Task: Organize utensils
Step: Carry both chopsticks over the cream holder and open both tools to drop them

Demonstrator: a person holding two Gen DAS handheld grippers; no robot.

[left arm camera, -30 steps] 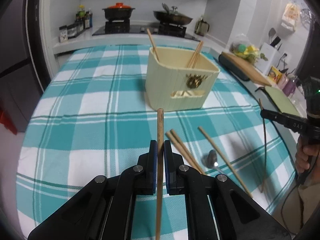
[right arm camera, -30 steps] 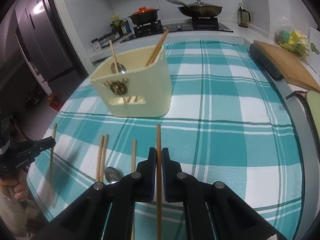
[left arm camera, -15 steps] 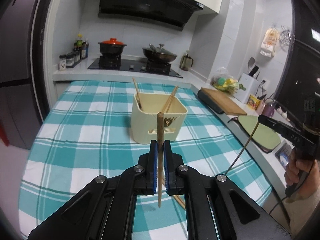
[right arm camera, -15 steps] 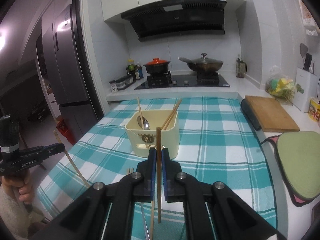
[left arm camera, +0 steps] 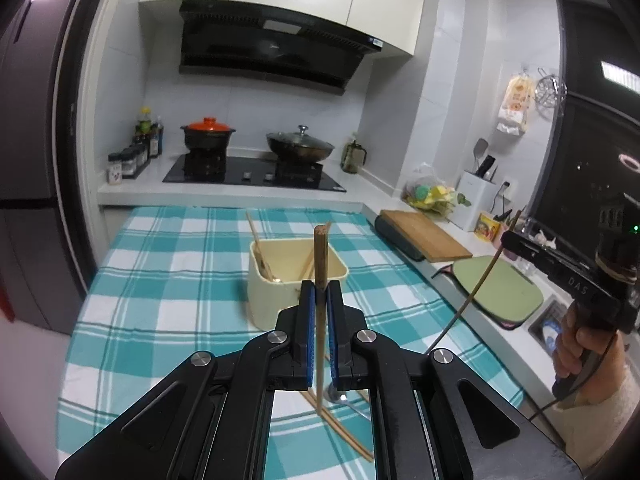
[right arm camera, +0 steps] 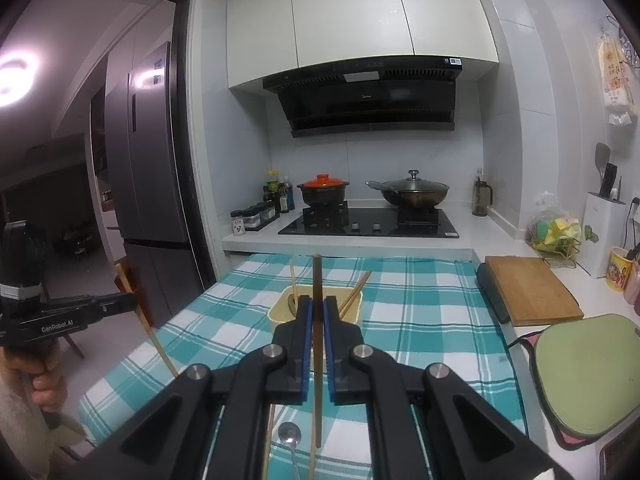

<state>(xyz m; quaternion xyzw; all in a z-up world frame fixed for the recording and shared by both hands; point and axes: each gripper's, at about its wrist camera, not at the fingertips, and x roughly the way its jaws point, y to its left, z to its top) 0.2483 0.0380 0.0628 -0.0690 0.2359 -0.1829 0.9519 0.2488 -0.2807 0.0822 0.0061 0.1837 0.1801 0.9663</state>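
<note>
Left gripper (left arm camera: 320, 292) clamped on one brown wooden chopstick (left arm camera: 320, 264), held upright above the teal-and-white checked tablecloth (left arm camera: 160, 280); right gripper (right arm camera: 315, 312) likewise clamped on a second brown wooden chopstick (right arm camera: 317, 280), also upright. Both sit on the near side of the cream rectangular plastic utensil holder (left arm camera: 272, 300), which already contains chopsticks. Loose pair of wooden chopsticks (left arm camera: 344, 436) and metal spoon (right arm camera: 289, 436) lie on the cloth nearer than the holder.

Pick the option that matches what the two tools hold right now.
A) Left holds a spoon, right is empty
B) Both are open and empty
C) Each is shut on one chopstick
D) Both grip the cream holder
C: the left tool clamps one chopstick, and the right tool clamps a second chopstick, both lifted above the checked tablecloth.
</note>
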